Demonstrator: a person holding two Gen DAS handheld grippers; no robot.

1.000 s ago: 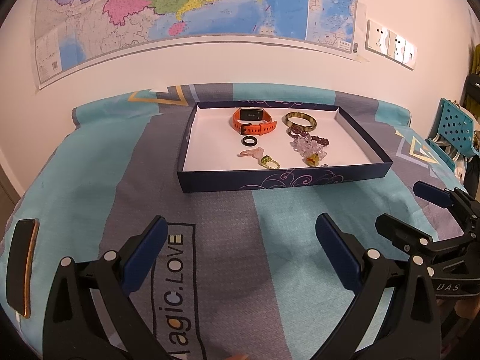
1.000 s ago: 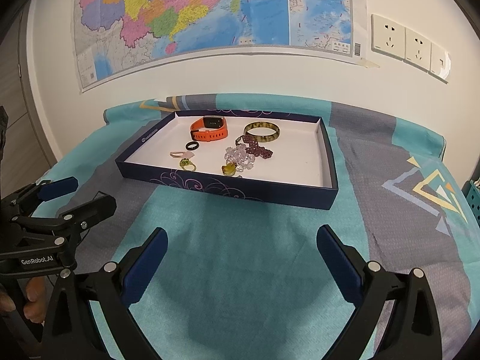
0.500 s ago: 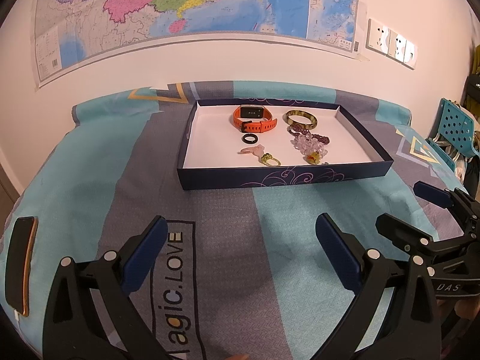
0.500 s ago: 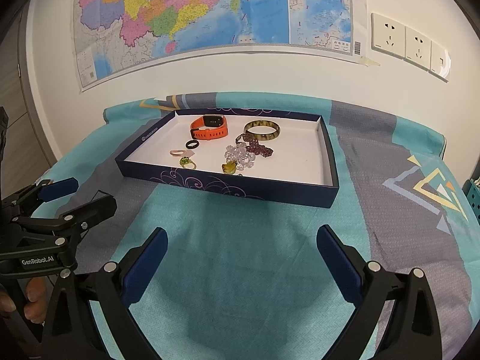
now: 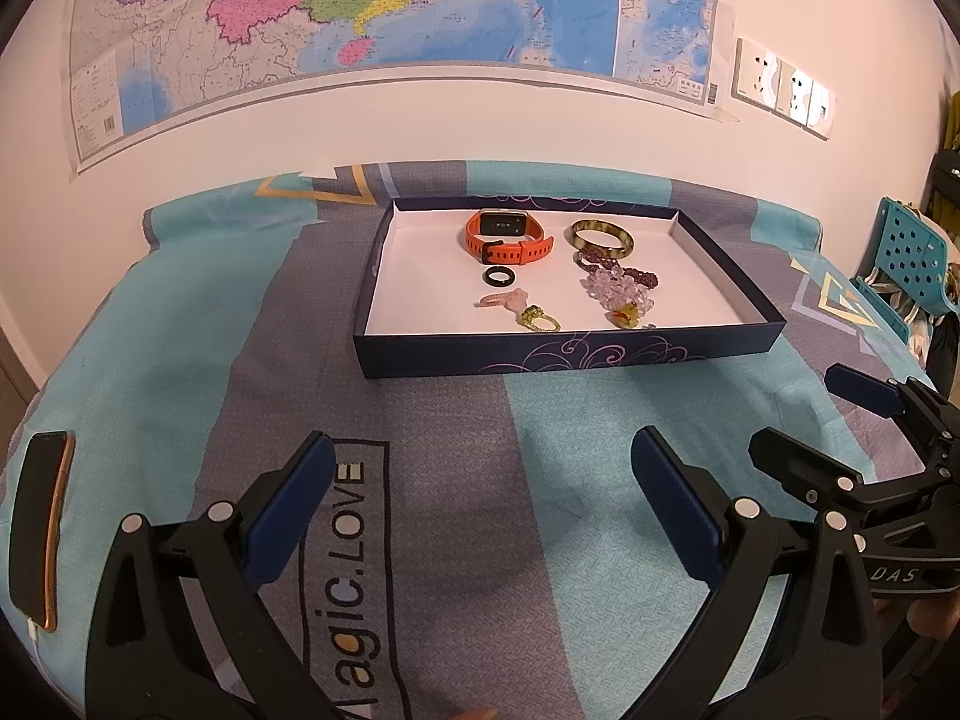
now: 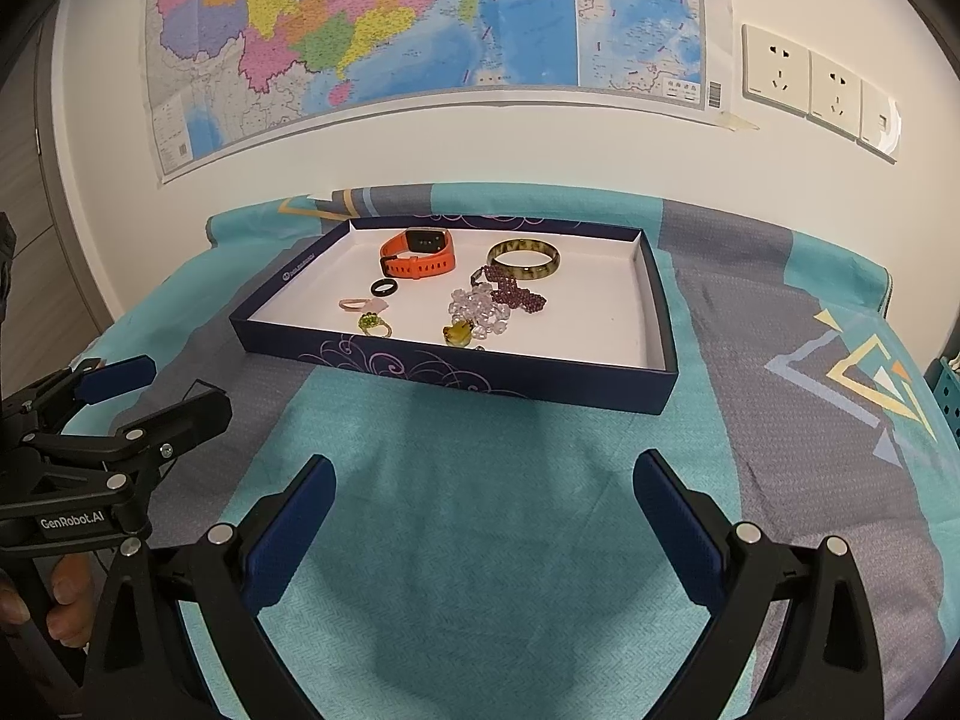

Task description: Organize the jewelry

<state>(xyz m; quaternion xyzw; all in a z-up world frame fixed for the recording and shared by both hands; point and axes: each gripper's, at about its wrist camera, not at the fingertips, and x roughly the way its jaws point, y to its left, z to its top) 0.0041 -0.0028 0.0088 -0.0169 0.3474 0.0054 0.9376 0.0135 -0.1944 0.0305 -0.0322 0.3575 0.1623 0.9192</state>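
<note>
Mixed jewelry (image 6: 456, 294) in navy tray (image 6: 456, 369)

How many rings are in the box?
3, as far as I can see: a black ring below the orange watch, a pink ring in front of it, and a green ring nearest the front wall.

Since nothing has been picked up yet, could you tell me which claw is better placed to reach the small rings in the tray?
Probably the left claw. Both claws are open and empty, short of the tray. The black ring and green ring lie almost straight ahead of it, whereas they sit left of the right claw.
</note>
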